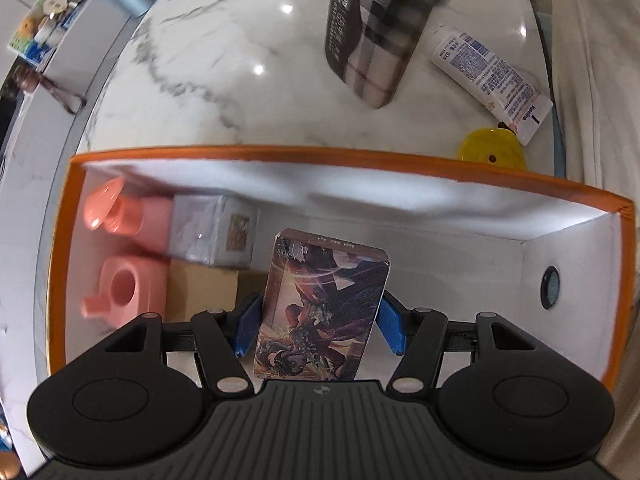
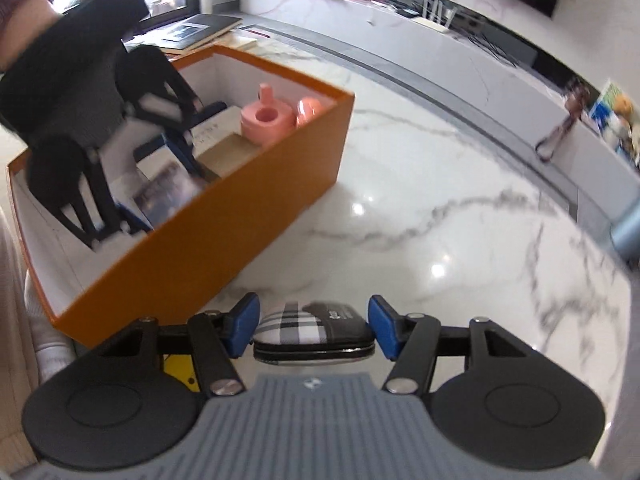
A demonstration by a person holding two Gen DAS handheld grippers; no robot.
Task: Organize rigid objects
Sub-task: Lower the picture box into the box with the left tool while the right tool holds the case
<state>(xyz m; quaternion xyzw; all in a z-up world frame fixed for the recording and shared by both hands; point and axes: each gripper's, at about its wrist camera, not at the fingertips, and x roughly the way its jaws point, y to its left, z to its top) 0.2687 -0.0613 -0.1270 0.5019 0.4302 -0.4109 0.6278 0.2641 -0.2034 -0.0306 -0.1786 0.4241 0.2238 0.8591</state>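
Pinches the card box (image 1: 324, 280) in the left gripper (image 1: 320, 326), blue pads pressed on its two long edges, long axis running forward along the fingers and pointing down into the orange box (image 1: 320, 152). Hangs inside the walls already, lower end hidden, so cannot tell whether touching the floor.

To the left of these jaws: two pink bottles (image 1: 120, 216), a grey box (image 1: 212, 232) and a strip of brown cardboard (image 1: 202, 292), packed close. To the right of the jaws: bare white floor up to the end wall. Probably calls for setting the card box straight down or a little rightward, keeping the left pad off the grey box just beside it.

Clamps the plaid case (image 2: 304, 322) in the right gripper (image 2: 314, 328), pads meeting its two sides across the short width, long axis again forward along the fingers, clear of the marble top. Places the orange box ahead and to the left of these jaws, near but apart, with the left gripper filling its near end.

Leaves a tube (image 1: 488, 76) and a yellow lid (image 1: 492, 148) outside, beyond the far wall, ahead and right of the left jaws.

Judged nearer: the left, by far. Risks a clash of tools if bringing the case in before clearing the left one.
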